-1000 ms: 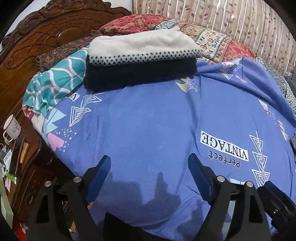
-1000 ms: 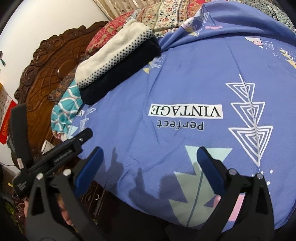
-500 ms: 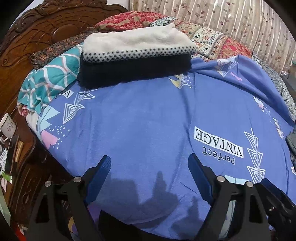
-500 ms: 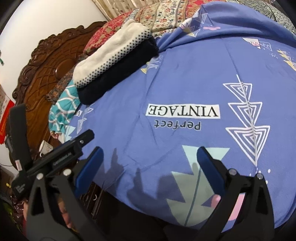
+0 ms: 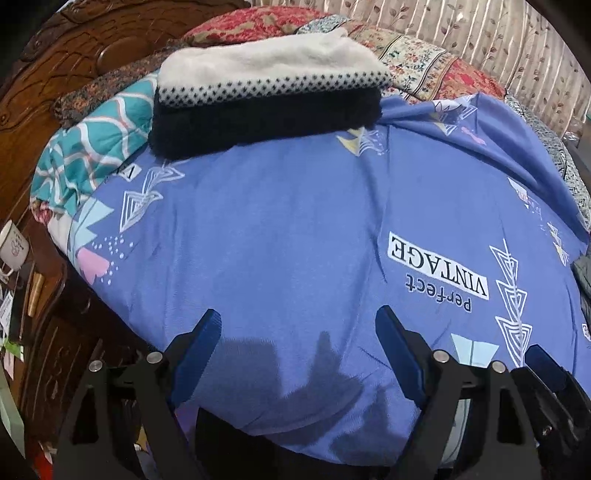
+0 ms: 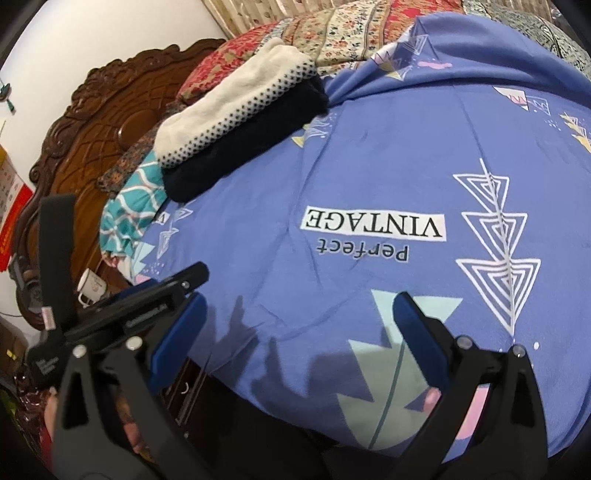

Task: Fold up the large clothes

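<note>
Right now the biggest thing before me is the blue sheet (image 5: 288, 229), spread flat over the bed with the words "Perfect VINTAGE" printed on it, upside down from where I stand. White triangle patterns run beside that print, and a pale teal shape sits at the sheet's near edge. Behind the sheet, at its far side, rises the carved wooden headboard (image 5: 74, 48), with a striped curtain (image 5: 480, 33) further along the wall. Between the headboard and the sheet lie a red floral pillow (image 5: 251, 22) and a teal wavy-patterned blanket (image 5: 92, 147), which sticks out from under the sheet's far left corner.

On the sheet's far edge rests a folded pile of clothes (image 5: 266, 92): a cream fleecy piece with a dotted border on top of a dark navy one.

Off the sheet's left edge, low beside the bed, stands a white mug (image 6: 92, 286).

Both my tools hang over the sheet's near edge. My left gripper (image 5: 295, 354) has its blue pads spread wide with nothing between them, only bare sheet below. My right gripper (image 6: 295, 336) is likewise spread apart and holds nothing; its shadow falls on the cloth. From the right wrist view I see the left gripper just left of it.
</note>
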Action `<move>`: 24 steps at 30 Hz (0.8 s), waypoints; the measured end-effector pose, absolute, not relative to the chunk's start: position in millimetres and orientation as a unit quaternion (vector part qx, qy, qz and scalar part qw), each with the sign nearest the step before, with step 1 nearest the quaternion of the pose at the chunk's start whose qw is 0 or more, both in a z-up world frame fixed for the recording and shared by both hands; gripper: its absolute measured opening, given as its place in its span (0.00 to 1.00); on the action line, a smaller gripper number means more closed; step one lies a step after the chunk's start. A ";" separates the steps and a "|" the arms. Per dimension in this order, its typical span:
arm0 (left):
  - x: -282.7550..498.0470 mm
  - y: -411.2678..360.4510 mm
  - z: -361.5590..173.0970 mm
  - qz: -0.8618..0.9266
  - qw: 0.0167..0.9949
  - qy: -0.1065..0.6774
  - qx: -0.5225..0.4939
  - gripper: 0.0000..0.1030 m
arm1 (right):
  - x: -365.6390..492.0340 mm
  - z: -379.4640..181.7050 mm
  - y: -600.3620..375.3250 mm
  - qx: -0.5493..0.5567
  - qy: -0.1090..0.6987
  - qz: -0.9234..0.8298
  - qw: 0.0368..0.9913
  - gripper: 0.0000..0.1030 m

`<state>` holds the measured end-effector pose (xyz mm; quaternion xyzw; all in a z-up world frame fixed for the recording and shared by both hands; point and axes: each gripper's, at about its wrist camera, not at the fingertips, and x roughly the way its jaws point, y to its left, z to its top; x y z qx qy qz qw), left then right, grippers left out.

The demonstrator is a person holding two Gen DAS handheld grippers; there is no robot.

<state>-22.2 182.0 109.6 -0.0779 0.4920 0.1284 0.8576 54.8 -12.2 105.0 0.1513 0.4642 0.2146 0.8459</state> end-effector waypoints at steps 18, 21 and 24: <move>-25.7 182.1 111.5 0.142 0.861 0.487 -0.038 0.98 | 52.3 103.2 -5.7 0.149 0.471 0.221 0.841 0.94; -26.1 184.0 112.4 0.149 0.862 0.484 -0.037 0.98 | 52.3 103.4 -5.3 0.148 0.470 0.222 0.841 0.94; -26.6 188.2 114.2 0.159 0.862 0.481 -0.032 0.98 | 52.3 103.4 -4.7 0.148 0.471 0.222 0.841 0.94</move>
